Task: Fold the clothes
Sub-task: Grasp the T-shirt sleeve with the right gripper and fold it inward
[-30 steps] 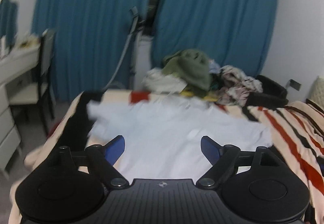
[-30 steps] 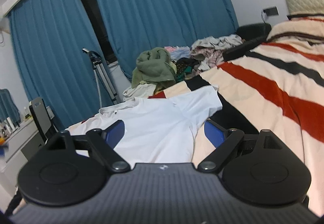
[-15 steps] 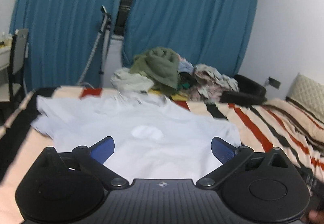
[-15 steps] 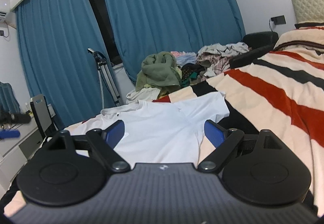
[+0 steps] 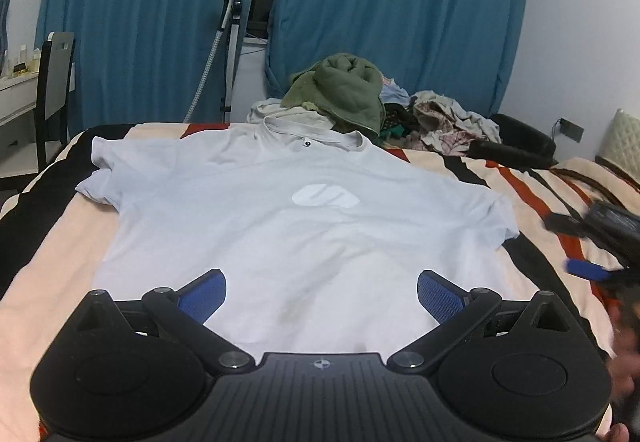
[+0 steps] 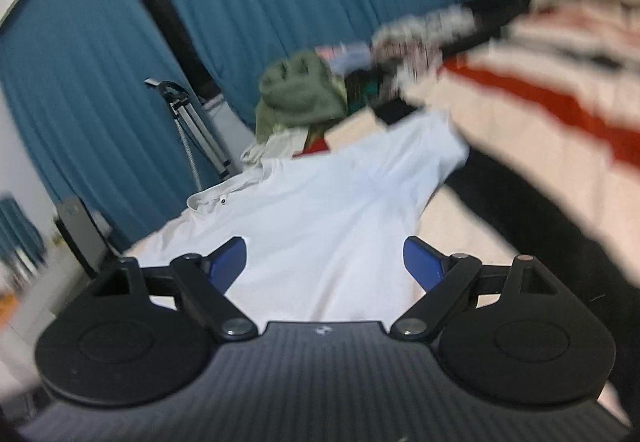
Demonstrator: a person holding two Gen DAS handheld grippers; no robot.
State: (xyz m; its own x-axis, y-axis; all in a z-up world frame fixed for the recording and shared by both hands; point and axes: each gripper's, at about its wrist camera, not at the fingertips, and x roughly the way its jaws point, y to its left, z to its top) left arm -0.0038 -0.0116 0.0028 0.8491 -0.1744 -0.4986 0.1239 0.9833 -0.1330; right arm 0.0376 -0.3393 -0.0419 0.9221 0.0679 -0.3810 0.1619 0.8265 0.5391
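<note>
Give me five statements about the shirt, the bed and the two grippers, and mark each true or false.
1. The pale T-shirt lies spread flat on the striped blanket. True.
2. The left gripper is shut on the shirt's hem. False: its jaws stand wide apart and hold nothing.
3. A green garment tops the clothes pile beyond the collar. True.
4. The shirt is already folded in half. False: both sleeves lie spread out.
5. The right gripper is open. True.
</note>
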